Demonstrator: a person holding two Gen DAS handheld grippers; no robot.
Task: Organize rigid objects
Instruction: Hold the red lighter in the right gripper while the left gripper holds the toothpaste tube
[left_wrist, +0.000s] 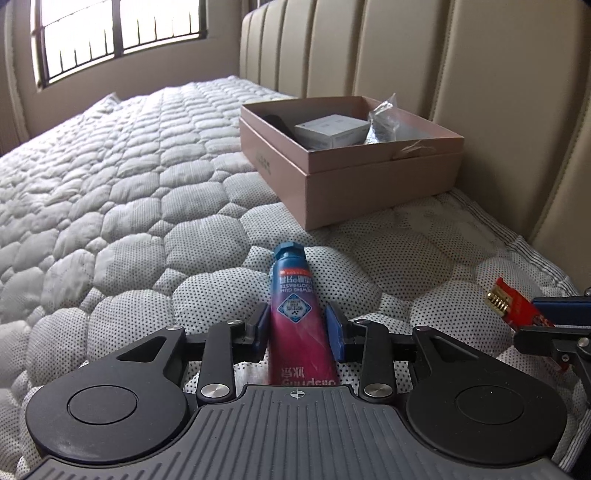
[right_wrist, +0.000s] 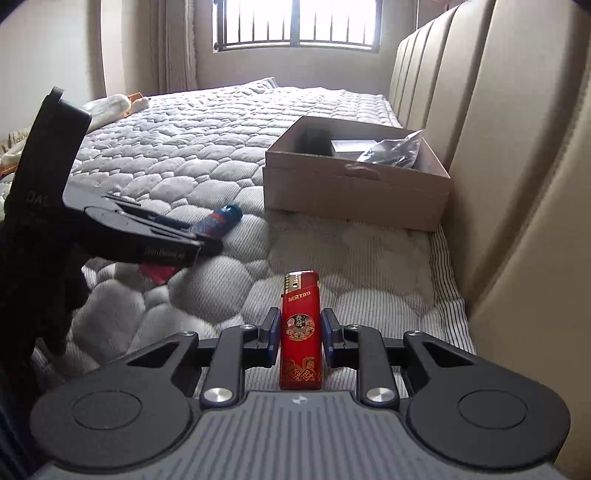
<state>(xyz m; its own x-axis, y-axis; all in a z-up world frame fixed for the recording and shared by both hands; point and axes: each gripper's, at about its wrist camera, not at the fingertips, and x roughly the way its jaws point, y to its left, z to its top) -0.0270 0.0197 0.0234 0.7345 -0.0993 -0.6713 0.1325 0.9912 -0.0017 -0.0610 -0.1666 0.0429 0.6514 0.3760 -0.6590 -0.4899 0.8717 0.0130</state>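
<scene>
Left claw (left_wrist: 297, 325) pinching a toothpaste tube (left_wrist: 295, 314), right claw (right_wrist: 300, 332) pinching a lighter (right_wrist: 300, 332), box (left_wrist: 351, 184) at one o'clock on the bed (left_wrist: 129, 166).

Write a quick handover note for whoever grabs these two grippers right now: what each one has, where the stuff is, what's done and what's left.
Left gripper: fingers closed on the toothpaste tube, cap pointing forward, low over the mattress.
Right gripper: fingers closed on the red lighter, metal end forward.
Pink box: open, against the headboard, ahead of both grippers.
Done: a white box, a crinkled plastic bag and a dark item are already in it.
Left: probably carry the tube and the lighter over and drop them in.
</scene>
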